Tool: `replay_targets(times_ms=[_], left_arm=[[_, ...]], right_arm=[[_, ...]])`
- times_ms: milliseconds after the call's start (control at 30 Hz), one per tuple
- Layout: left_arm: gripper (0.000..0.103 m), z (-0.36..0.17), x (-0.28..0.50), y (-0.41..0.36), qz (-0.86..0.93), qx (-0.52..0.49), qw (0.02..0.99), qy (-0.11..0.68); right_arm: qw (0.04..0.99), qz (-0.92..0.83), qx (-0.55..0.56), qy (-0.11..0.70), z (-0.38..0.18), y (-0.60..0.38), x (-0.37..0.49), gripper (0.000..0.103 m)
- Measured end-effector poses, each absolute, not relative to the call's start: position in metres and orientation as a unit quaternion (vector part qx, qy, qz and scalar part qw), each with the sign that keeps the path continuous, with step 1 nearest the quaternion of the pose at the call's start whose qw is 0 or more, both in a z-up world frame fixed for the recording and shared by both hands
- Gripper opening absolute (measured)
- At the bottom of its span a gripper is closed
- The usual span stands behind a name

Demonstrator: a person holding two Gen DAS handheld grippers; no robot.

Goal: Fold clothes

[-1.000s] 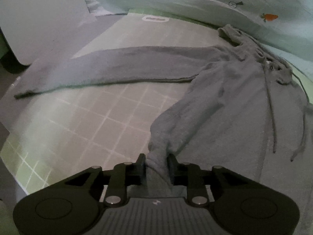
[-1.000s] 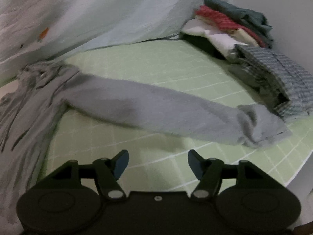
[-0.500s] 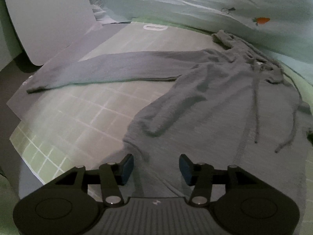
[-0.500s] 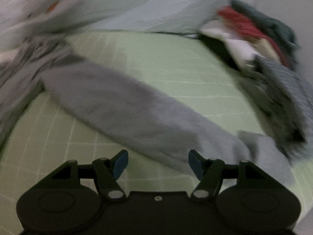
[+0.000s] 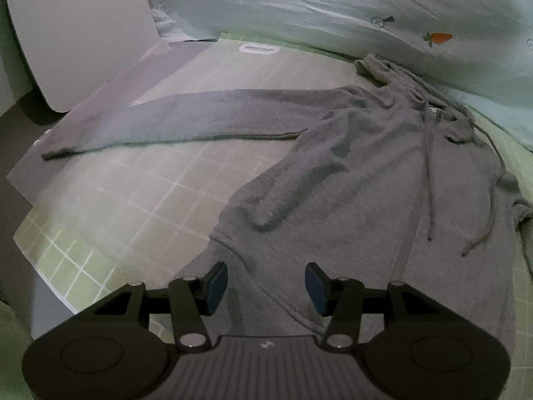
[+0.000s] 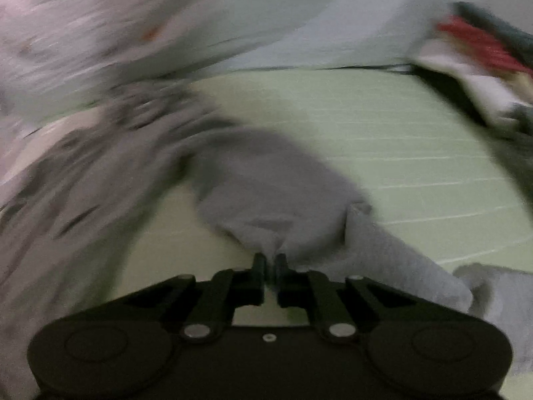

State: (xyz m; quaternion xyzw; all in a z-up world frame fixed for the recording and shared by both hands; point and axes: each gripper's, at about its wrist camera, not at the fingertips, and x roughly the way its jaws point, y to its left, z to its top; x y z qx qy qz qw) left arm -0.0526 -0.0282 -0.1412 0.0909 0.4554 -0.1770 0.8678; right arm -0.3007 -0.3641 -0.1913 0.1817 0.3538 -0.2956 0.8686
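A grey hoodie (image 5: 366, 183) lies flat on the bed, drawstrings down its front, one sleeve (image 5: 200, 116) stretched out to the left. My left gripper (image 5: 266, 283) hovers open over the hoodie's lower edge; the cloth lies under its blue pads, untouched by them. In the blurred right wrist view the other sleeve (image 6: 273, 186) is bunched up, its cuff end (image 6: 399, 256) trailing to the right. My right gripper (image 6: 270, 263) is closing, and a fold of that sleeve is pinched between its jaws.
The bed has a green checked sheet (image 5: 66, 266). A pale duvet with a carrot print (image 5: 366, 6) is heaped along the back. A white board (image 5: 83, 33) leans at the far left. A pile of folded clothes (image 6: 483, 60) lies at the right.
My left gripper let go of the hoodie's edge, opened and drew back. My right gripper swung left over the other sleeve and closed on it.
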Motion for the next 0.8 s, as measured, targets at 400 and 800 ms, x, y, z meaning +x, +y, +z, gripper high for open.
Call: replay_targets(times_ms=[400,800], left_arm=[[0.053,-0.145,-0.060,-0.038,-0.201,0.103,0.859,0.460],[0.053,-0.146,-0.079,-0.054,-0.199,0.109,0.857,0.463]], right_arm=[[0.820,-0.449,0.239,0.262,-0.168,-0.403,-0.390,0.060],[0.744,-0.534,0.254,0.310,-0.212,-0.436,-0.459,0.071]])
